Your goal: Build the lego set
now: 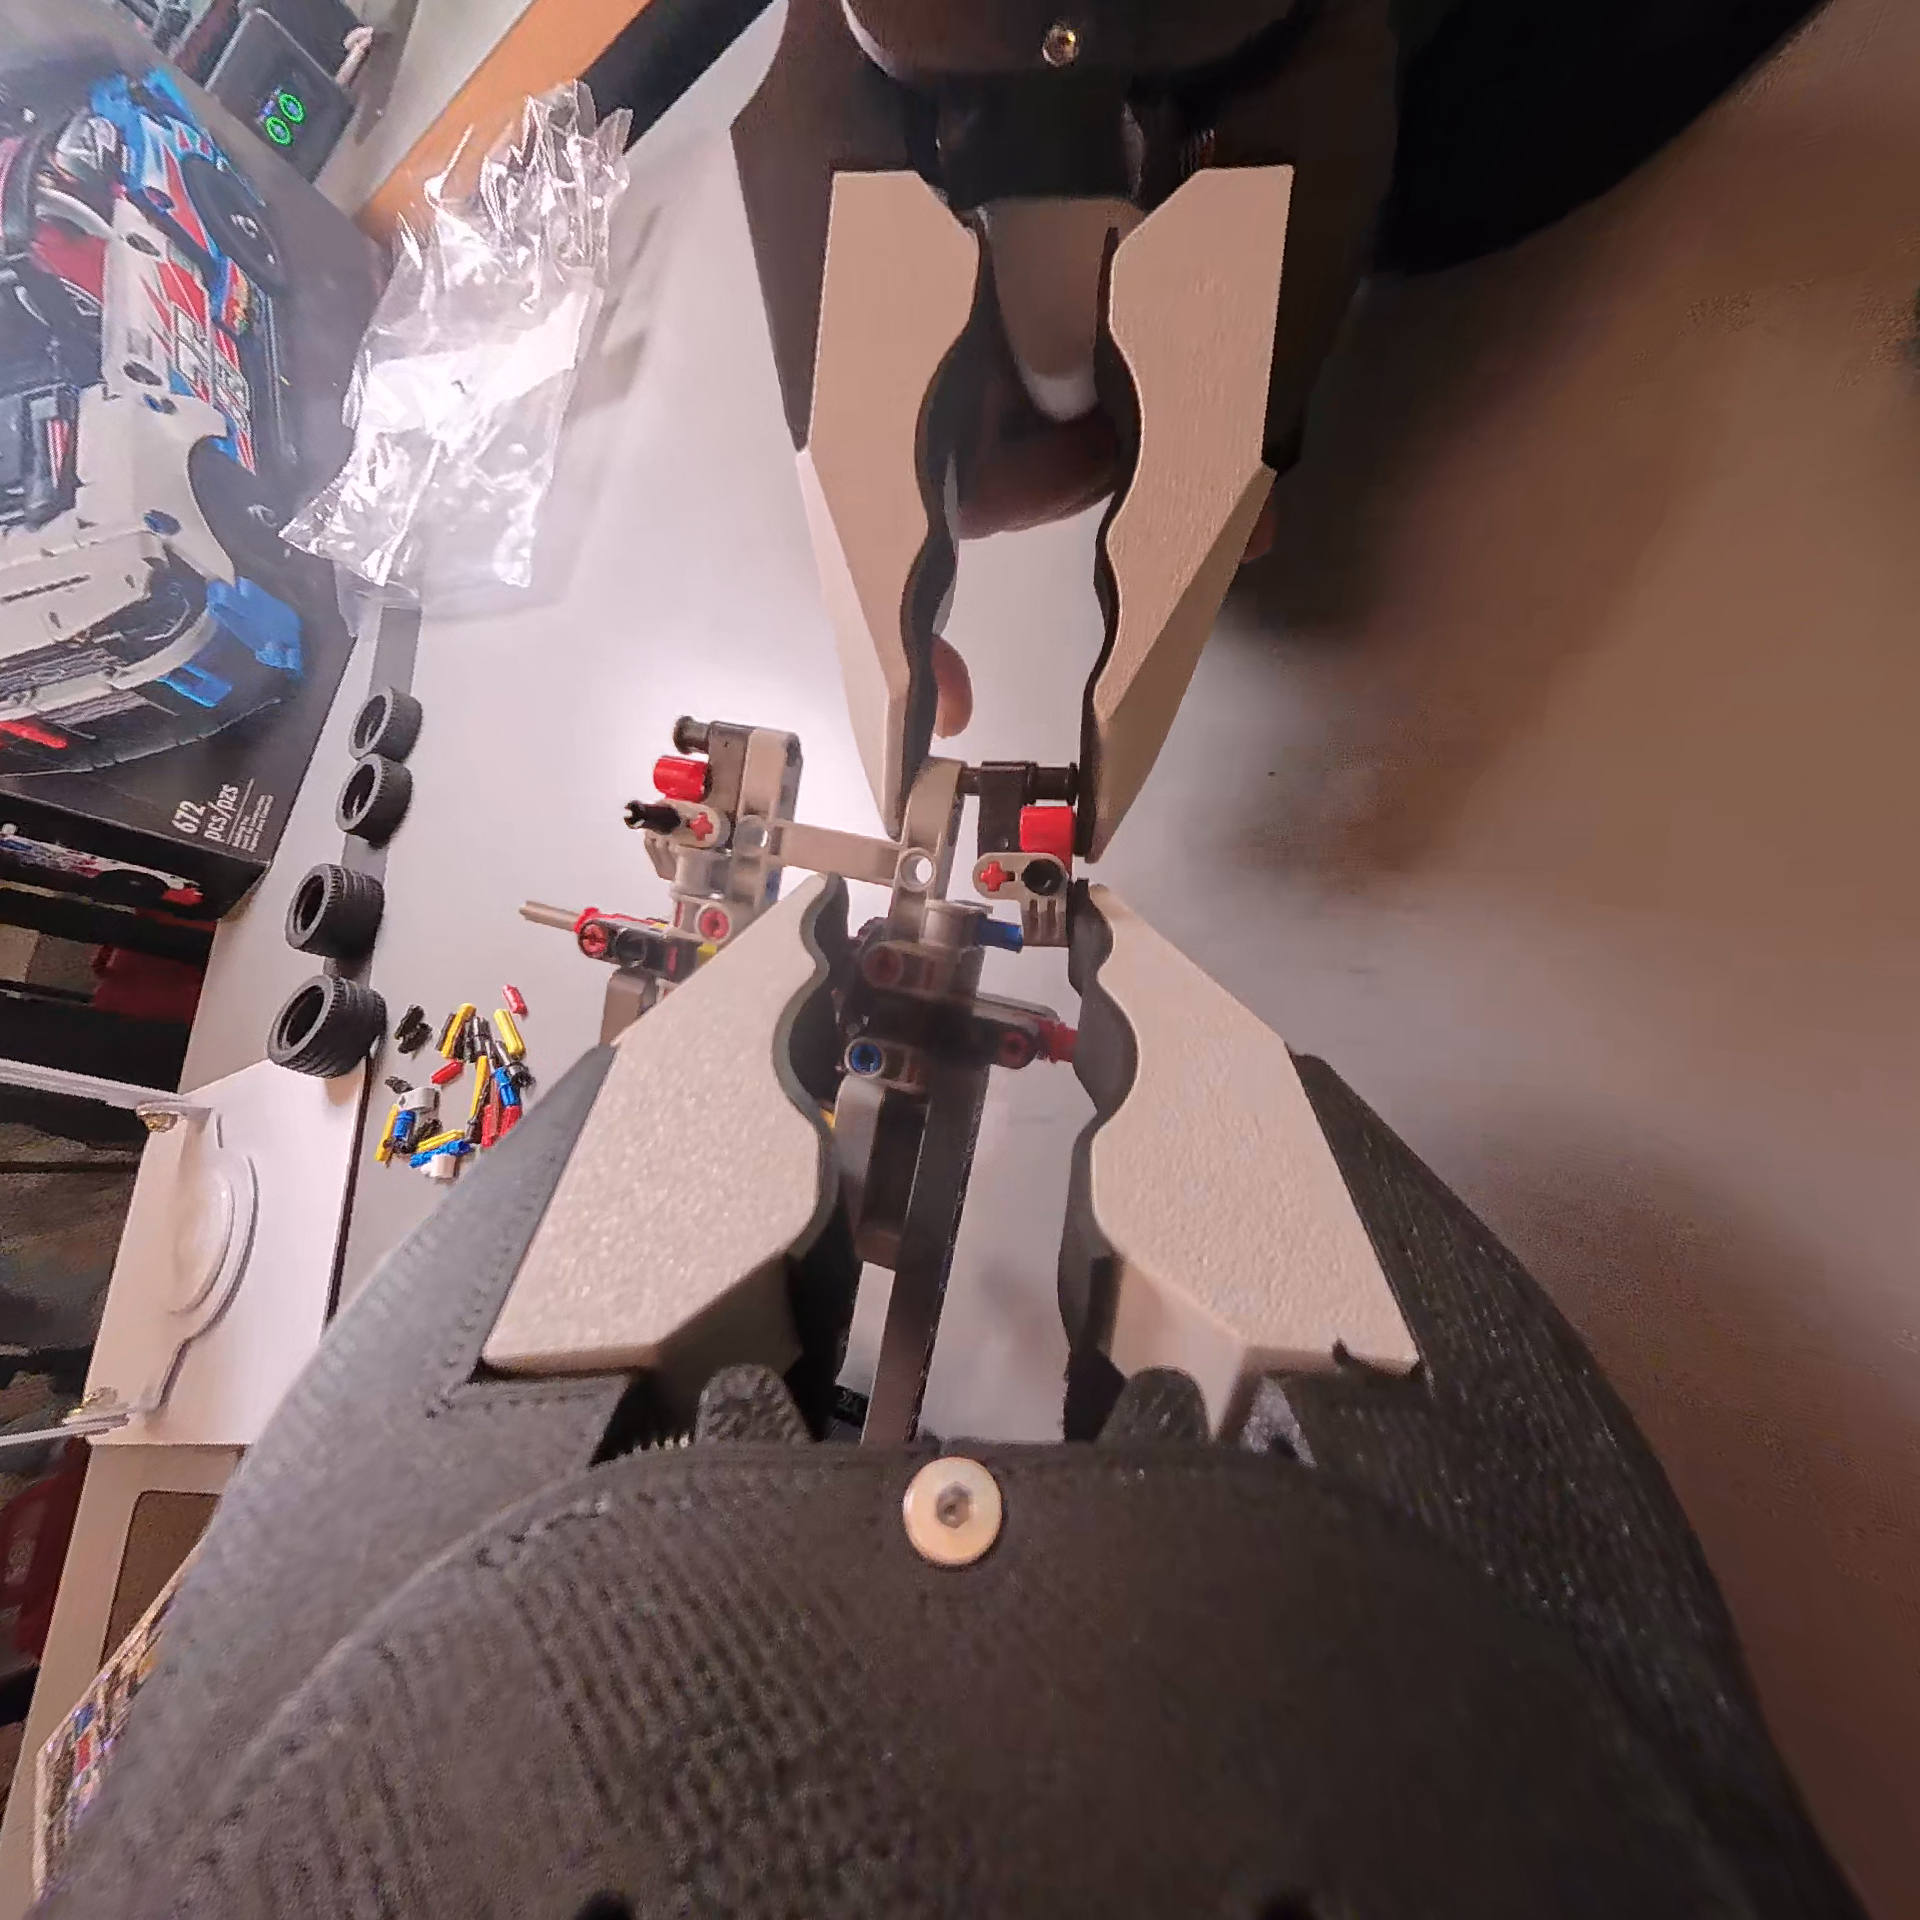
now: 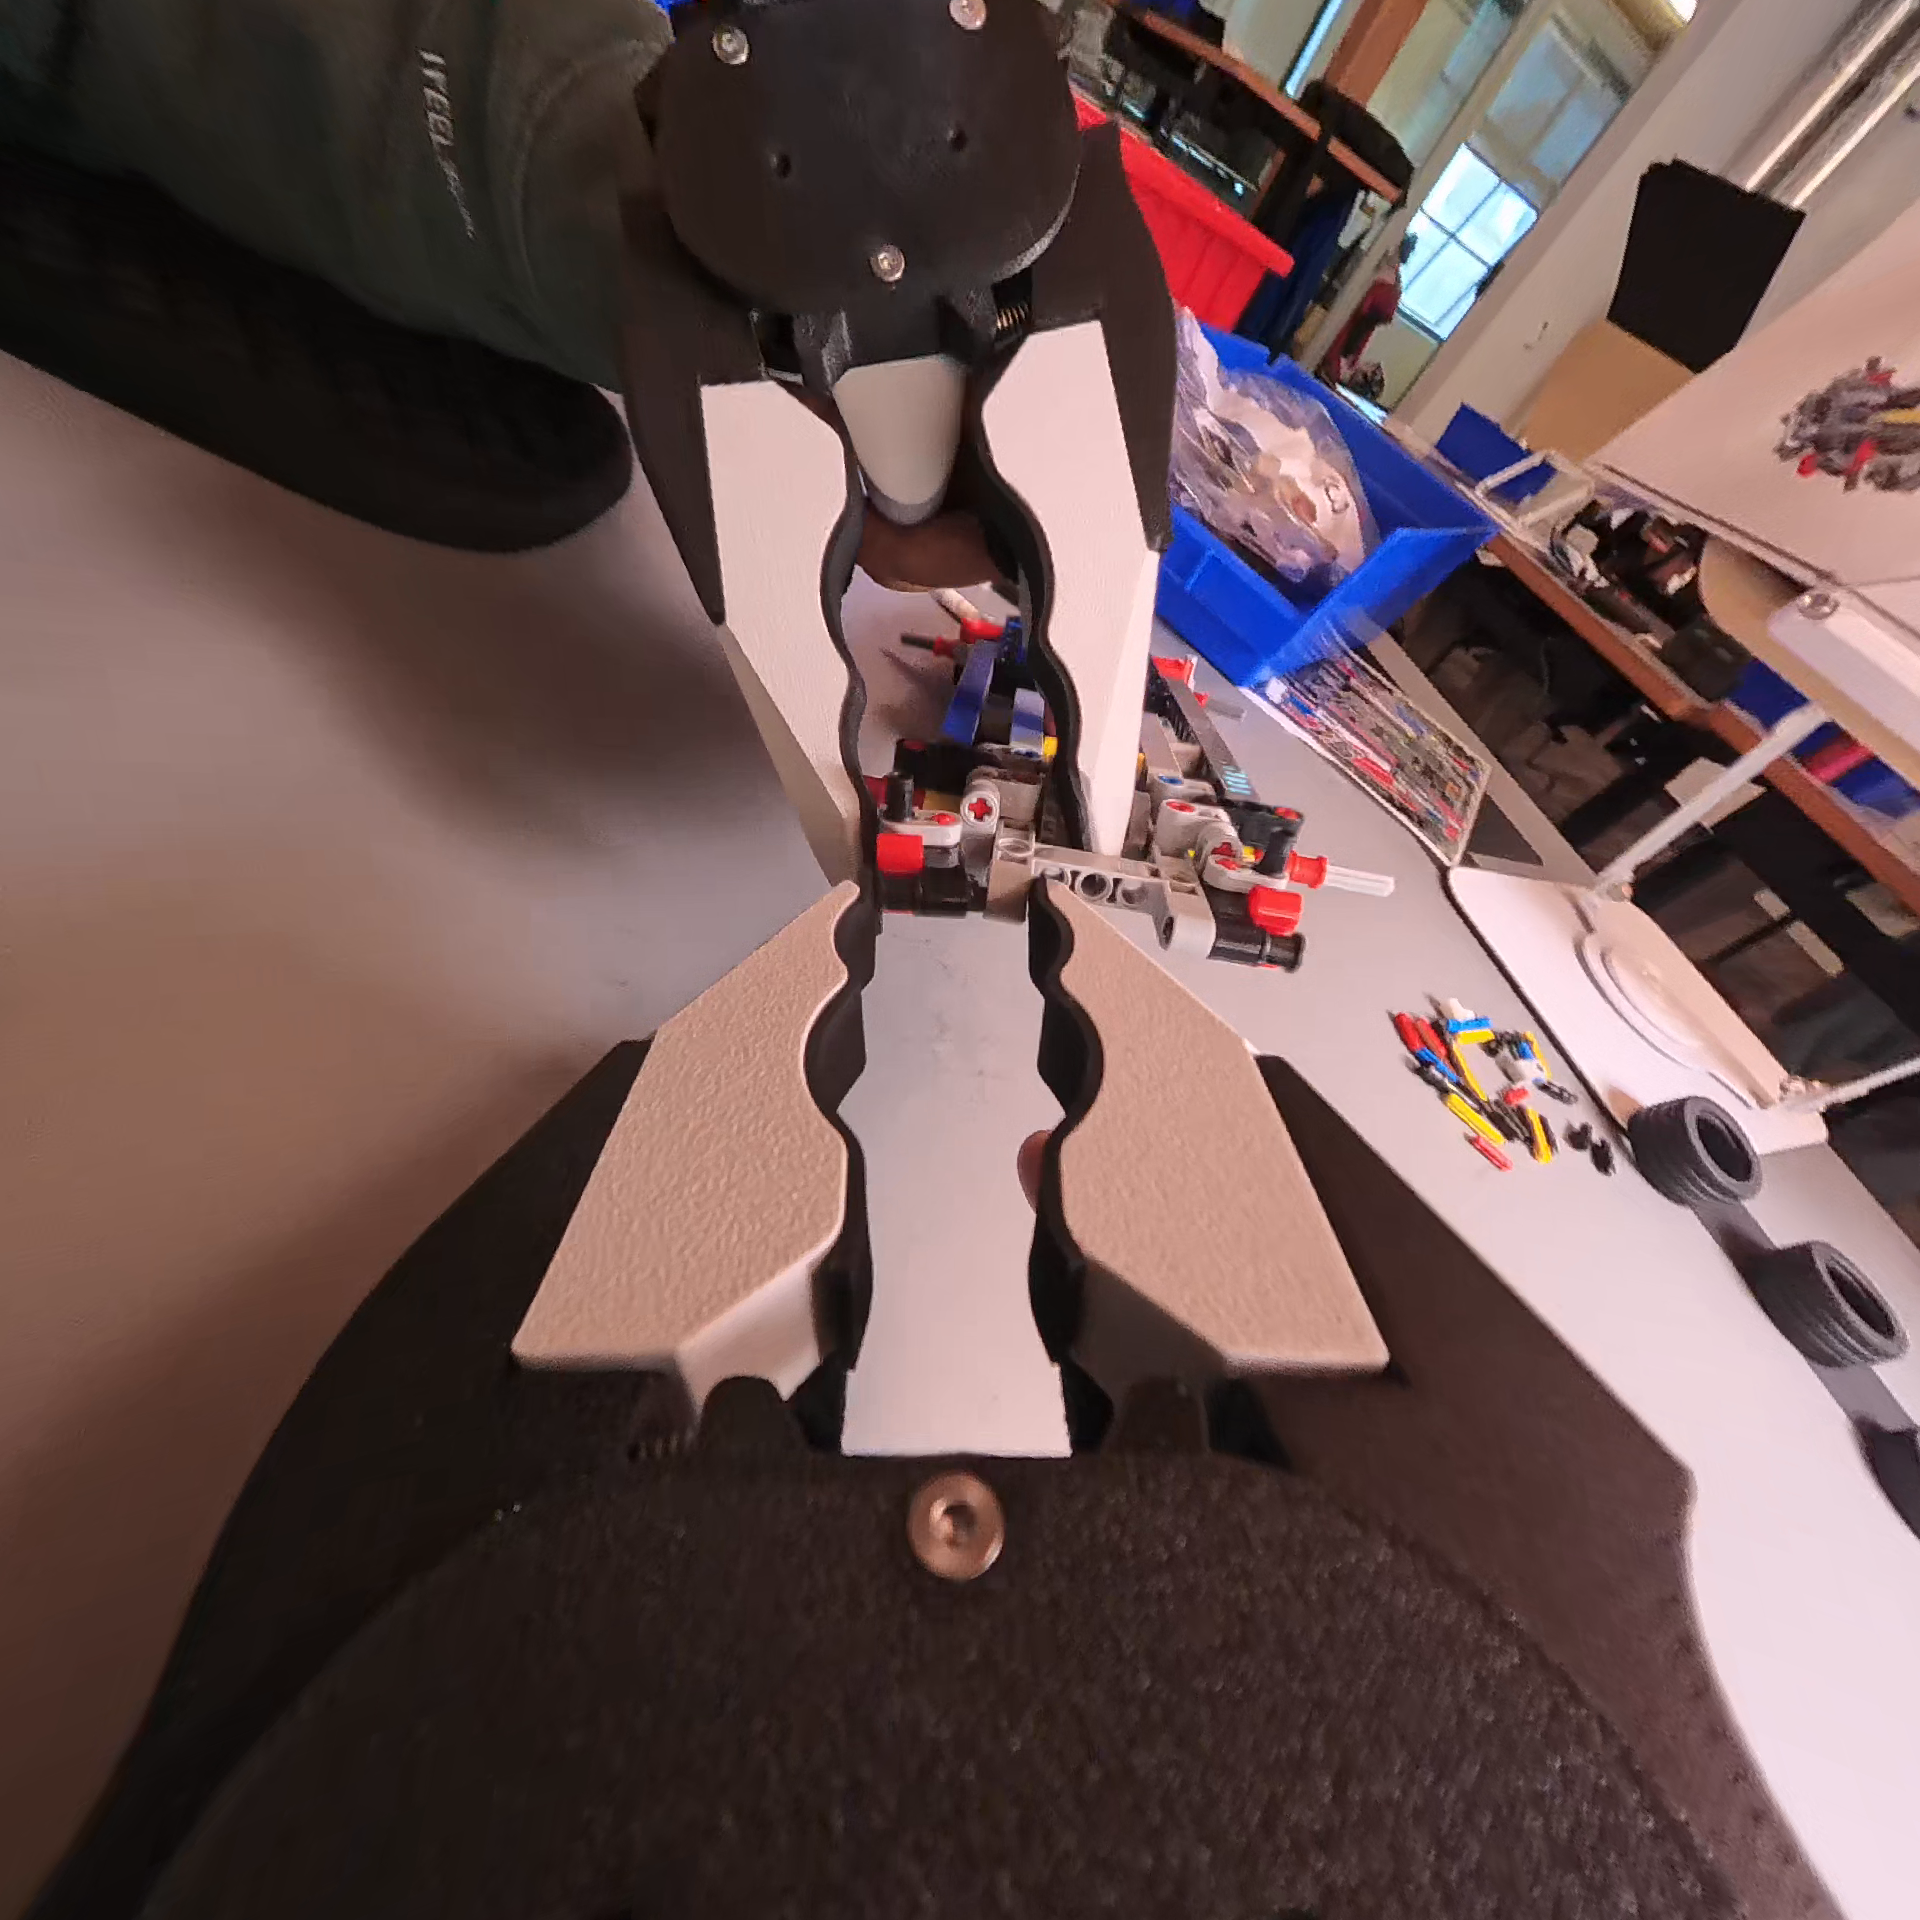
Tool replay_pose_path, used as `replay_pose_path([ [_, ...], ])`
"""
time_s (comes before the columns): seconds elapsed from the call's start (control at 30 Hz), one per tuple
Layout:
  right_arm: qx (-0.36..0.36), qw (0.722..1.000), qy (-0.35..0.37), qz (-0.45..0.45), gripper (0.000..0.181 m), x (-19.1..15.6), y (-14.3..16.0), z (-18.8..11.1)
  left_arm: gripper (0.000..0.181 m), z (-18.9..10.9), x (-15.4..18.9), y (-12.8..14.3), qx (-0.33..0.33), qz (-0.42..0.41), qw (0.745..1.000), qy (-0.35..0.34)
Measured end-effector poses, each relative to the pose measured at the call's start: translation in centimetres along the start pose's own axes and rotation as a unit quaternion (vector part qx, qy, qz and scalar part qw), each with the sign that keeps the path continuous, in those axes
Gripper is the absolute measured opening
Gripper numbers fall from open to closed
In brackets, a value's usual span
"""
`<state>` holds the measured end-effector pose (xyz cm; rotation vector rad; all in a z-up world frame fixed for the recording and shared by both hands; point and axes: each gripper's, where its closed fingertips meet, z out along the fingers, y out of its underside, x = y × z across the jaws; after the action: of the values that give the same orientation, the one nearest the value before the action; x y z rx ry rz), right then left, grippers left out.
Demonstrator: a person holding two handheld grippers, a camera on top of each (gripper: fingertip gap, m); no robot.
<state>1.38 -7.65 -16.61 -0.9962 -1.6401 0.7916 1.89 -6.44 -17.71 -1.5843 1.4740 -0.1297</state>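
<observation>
Left gripper (image 1: pixel 951 894) and right gripper (image 2: pixel 945 899) both clamped on lego assembly (image 2: pixel 1091 868), mid-table (image 1: pixel 665 582). Loose pins (image 1: pixel 462 1091), tyres (image 1: pixel 322 1023), box (image 1: pixel 145 436), plastic bag (image 1: pixel 468 343) left.

Black printed grippers, cream wavy-edged fingers (image 1: pixel 717 1132) (one silver screw each).
</observation>
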Motion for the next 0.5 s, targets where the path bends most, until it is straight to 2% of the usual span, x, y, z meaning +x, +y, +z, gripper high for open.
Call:
replay_pose_path([
  [0.03,-0.005,1.000,0.007,0.006,0.026,0.2,0.1,0.0,0.041,0.1,-0.2,0.1,0.001,-0.002,1.000,0.000],
  [0.23,-0.065,0.997,0.023,0.030,0.025,1.0,1.7,0.0,0.041,1.5,-0.7,0.7,-0.015,0.000,1.000,0.007],
  [0.37,-0.078,0.993,0.000,0.094,0.025,1.3,2.9,-0.7,0.043,2.6,-0.9,0.6,-0.024,-0.007,1.000,0.016],
  [0.5,-0.106,0.988,-0.020,0.112,0.025,1.9,4.7,-1.3,0.065,1.9,-2.0,0.4,-0.015,-0.016,1.000,0.022],
])
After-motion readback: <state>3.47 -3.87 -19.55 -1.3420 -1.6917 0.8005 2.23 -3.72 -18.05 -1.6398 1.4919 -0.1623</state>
